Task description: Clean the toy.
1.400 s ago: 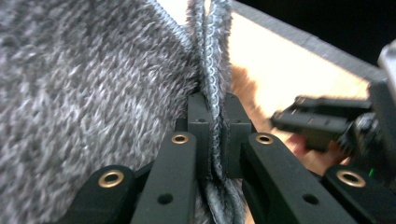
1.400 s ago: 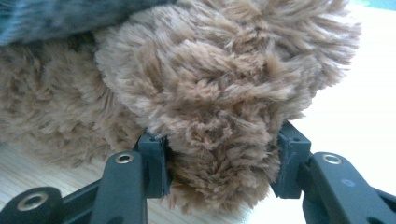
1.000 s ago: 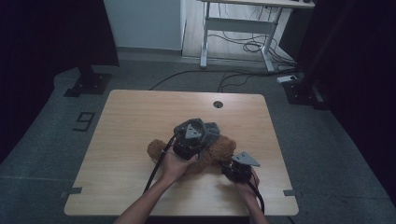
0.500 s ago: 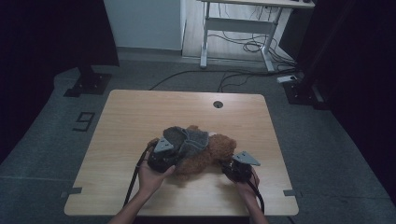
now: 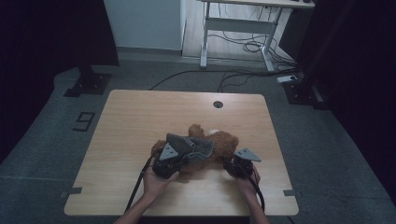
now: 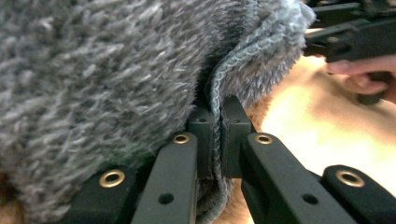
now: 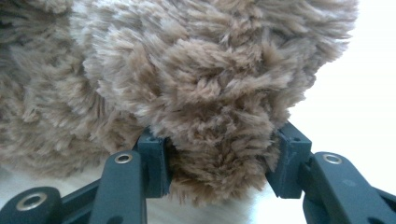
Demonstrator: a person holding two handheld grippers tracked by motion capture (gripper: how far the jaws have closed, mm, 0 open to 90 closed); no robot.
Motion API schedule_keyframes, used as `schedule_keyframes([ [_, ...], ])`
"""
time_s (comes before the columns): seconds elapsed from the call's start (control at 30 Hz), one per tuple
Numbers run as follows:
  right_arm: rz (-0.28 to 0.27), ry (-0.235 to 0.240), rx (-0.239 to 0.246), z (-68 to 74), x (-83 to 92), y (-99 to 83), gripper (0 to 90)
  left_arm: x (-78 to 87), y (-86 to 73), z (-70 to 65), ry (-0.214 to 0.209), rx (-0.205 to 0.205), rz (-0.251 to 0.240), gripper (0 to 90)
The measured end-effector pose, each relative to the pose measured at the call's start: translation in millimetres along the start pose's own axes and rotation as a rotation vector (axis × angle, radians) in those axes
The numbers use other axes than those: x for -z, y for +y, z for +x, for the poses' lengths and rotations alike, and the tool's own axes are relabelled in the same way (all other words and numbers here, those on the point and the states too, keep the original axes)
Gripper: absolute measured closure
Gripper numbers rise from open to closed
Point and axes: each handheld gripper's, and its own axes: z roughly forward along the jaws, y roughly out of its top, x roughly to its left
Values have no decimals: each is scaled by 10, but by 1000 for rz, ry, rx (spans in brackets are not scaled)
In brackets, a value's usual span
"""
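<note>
Your two handheld tongs: black bodies, grey plates, bare forearms

Your left tongs (image 5: 164,161) and right tongs (image 5: 239,164) are black, each topped by a grey three-cornered plate with a black cable trailing back; up close, the jaws are matte black bars with brass-ringed rivet holes and blocky square pads (image 6: 232,135), and you wear no sleeves over your forearms

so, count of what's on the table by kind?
Brown plush teddy bear: 1
Grey fuzzy knit garment, draped on the bear: 1
Handheld grippers: 2, the left gripper and the right gripper
Total: 4
</note>
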Motion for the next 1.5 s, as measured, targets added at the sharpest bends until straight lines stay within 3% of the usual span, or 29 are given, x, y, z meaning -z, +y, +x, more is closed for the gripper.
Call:
schedule_keyframes([
  [0.17,-13,-27,-39,-127,-73,4,499,-158,127,104,-12,49,6,849],
  [0.3,-18,6,-38,-188,-89,-6,502,-21,208,126,-63,68,-6,845],
  [0.37,-1,10,-18,-191,-83,-10,503,93,286,149,-62,76,-40,840],
  [0.47,29,13,-18,-195,-63,-30,504,302,547,220,-7,58,-133,840],
  [0.53,40,12,-15,-197,-43,-46,506,367,732,286,6,70,-170,840],
  [0.6,41,14,-12,-200,-33,-53,508,309,896,318,19,78,-151,838],
  [0.7,43,19,-16,-206,-32,-51,510,97,968,309,11,89,-78,837],
  [0.77,40,21,-18,-211,-31,-52,510,-60,947,272,-5,89,-22,837],
  [0.8,38,23,-19,-214,-31,-54,509,-163,911,247,-37,100,18,836],
  [0.93,22,41,-12,-241,3,-67,464,-229,789,181,-41,88,18,841],
  [1.03,-6,83,-51,-286,65,-75,360,-199,704,181,-42,90,22,843],
  [1.2,-95,135,-127,-375,278,-7,225,-119,510,176,-72,114,-18,845],
  [1.37,-155,162,-114,-385,477,273,155,7,291,82,-124,137,-63,846],
  [1.5,-122,176,-90,-372,426,475,125,73,150,14,-162,156,-92,846],
])
